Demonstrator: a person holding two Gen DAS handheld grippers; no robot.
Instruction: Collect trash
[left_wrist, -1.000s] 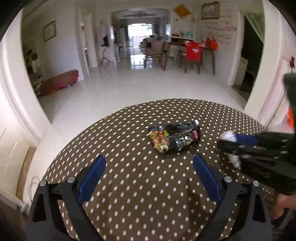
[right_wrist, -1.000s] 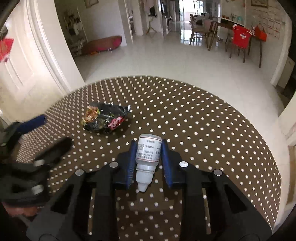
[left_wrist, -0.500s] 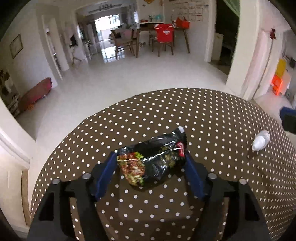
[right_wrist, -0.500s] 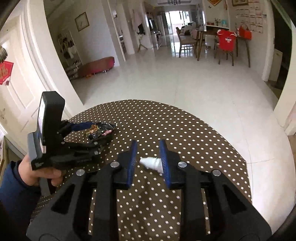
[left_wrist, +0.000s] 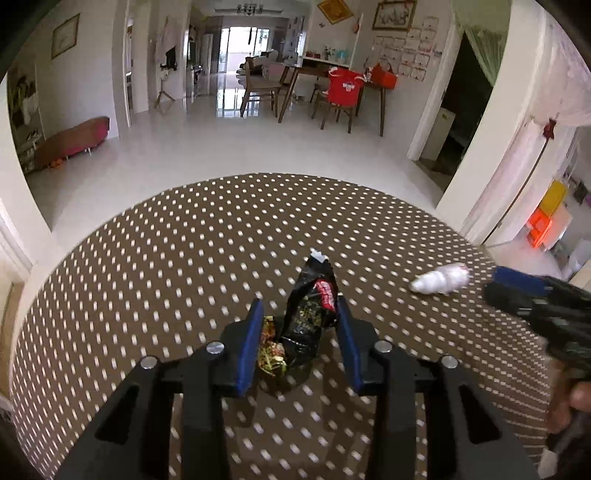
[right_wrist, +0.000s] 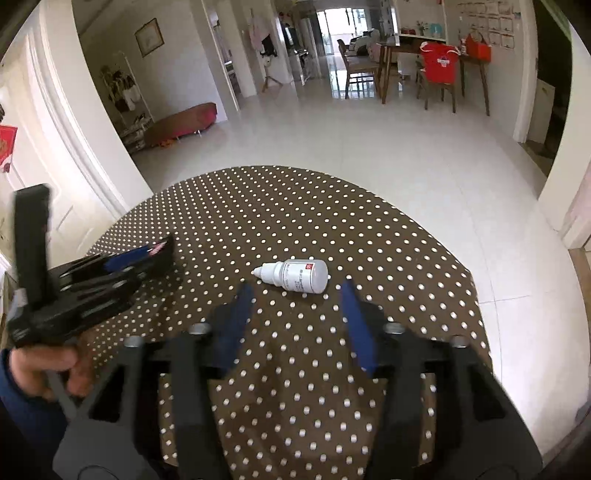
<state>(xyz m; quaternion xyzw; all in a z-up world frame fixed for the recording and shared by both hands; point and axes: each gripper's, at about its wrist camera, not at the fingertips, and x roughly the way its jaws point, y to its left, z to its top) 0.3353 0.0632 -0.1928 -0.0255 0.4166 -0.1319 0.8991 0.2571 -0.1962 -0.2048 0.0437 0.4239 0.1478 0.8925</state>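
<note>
A crumpled black snack wrapper (left_wrist: 308, 321) with red and yellow print is pinched between the blue pads of my left gripper (left_wrist: 301, 330), just above the round table (left_wrist: 184, 258) with its brown polka-dot cloth. A small white dropper bottle (right_wrist: 295, 275) lies on its side on the cloth; it also shows in the left wrist view (left_wrist: 441, 282). My right gripper (right_wrist: 297, 319) is open and empty, with the bottle just ahead of its fingertips. The right gripper shows at the right of the left wrist view (left_wrist: 535, 299). The left gripper shows at the left of the right wrist view (right_wrist: 110, 269).
The table's far edge (right_wrist: 295, 168) drops to a white tiled floor. Beyond it are a dining table with chairs (left_wrist: 332, 88) and a low red bench (left_wrist: 70, 140) by the left wall.
My left gripper has closed on the wrapper and crumpled it upright. My right gripper has opened, let go of the bottle and drawn back; the bottle now lies on the cloth.
</note>
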